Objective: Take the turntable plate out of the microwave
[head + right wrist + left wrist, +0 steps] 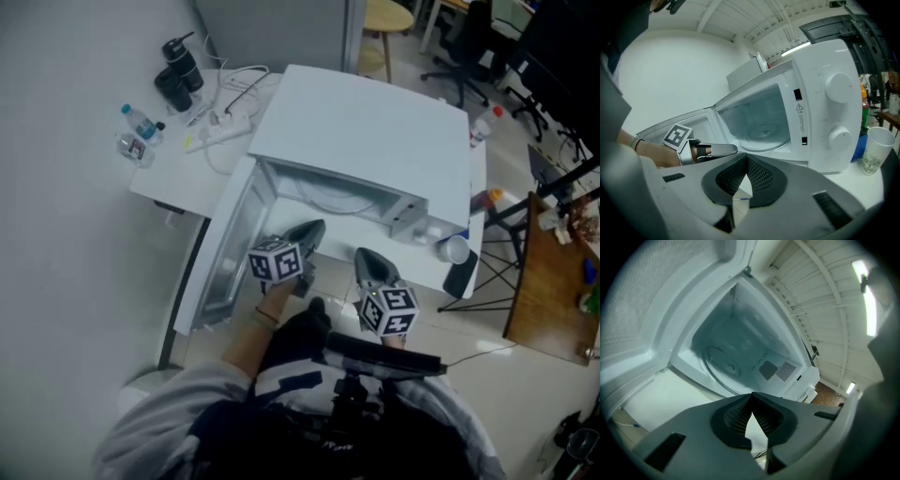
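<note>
The white microwave (375, 122) stands on a white table with its door (225, 248) swung open to the left. Inside lies the clear glass turntable plate (764, 132), also seen on the cavity floor as a round disc (724, 365). My left gripper (314, 234) is shut and empty, just in front of the open cavity near the door. My right gripper (368, 261) is shut and empty too, a little further back from the opening. In the right gripper view the left gripper (726, 149) shows at the lower left of the cavity.
A clear plastic cup (876, 150) stands right of the microwave by its control knobs (837, 86). Bottles (139, 127), a black flask (180, 70) and a power strip with cables (225, 127) lie at the table's far left. A wooden table (553, 281) stands to the right.
</note>
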The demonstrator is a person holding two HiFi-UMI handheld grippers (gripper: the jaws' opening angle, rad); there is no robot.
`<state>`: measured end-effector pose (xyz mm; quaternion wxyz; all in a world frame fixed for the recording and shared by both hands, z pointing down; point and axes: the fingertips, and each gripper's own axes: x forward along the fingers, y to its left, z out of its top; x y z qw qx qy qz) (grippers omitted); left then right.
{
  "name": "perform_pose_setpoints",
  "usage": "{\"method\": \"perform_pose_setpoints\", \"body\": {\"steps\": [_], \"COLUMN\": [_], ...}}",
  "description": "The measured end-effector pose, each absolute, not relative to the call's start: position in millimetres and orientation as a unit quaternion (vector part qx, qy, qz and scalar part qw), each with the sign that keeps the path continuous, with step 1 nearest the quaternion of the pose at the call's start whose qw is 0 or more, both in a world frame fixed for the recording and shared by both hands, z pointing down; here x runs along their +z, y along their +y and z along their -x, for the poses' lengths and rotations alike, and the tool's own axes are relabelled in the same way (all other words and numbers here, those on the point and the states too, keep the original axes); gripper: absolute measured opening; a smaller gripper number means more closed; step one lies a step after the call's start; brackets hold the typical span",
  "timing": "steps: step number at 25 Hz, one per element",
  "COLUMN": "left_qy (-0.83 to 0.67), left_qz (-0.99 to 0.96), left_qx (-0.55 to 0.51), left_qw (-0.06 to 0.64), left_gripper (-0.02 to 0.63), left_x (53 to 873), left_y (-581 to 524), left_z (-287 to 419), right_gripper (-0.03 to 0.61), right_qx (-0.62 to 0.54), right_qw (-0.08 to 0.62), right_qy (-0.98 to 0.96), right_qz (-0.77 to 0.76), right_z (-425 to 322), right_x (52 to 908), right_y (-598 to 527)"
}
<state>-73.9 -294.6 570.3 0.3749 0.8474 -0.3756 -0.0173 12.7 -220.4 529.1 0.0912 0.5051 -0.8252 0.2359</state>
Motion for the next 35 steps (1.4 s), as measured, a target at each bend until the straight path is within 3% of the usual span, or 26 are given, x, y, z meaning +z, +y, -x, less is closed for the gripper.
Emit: {"method": "perform_pose_setpoints", "body": {"steps": [12, 15, 17, 20, 33, 35], "left_qy": [-0.366, -0.373, -0.37, -0.354, -0.346, -0.348], "left_qz": [-0.768, -0.728, -0.72, -0.708, -0.717, -0.72], "left_qx": [-0.115, -0.155, -0.167, -0.196, -0.193, -0.189], "left_qw": [0.513, 0.554, 0.563, 0.579, 0.573, 0.57], "left_gripper": [0.123, 0.12, 0.064, 0.041, 0.038, 0.038], "left_x": [592.6, 597.2, 601.2, 601.1, 598.7, 601.6], "left_y": [-346.6, -356.4, -356.4, -355.7, -314.5, -308.8], "left_z": [76.2, 78.7, 80.8, 81.0, 81.6, 84.3], "right_gripper": [0.009, 0.01, 0.01, 0.009, 0.011, 0.038], "right_qx": [0.259, 0.259, 0.257, 0.255, 0.289, 0.311], "right_qw": [0.125, 0.132, 0.132, 0.135, 0.13, 0.132], "right_qy": [-0.81, -0.808, -0.808, -0.807, -0.807, -0.805], "right_qz": [-0.51, -0.512, -0.514, -0.515, -0.498, -0.487], "right_z": [-8.8, -11.3, -13.8, -17.0, -21.2, -19.0], "right_x": [552.4, 554.3, 555.3, 556.2, 568.0, 576.6], "right_y": [-221.7, -221.3, -221.6, -222.6, -223.3, -224.9]}}
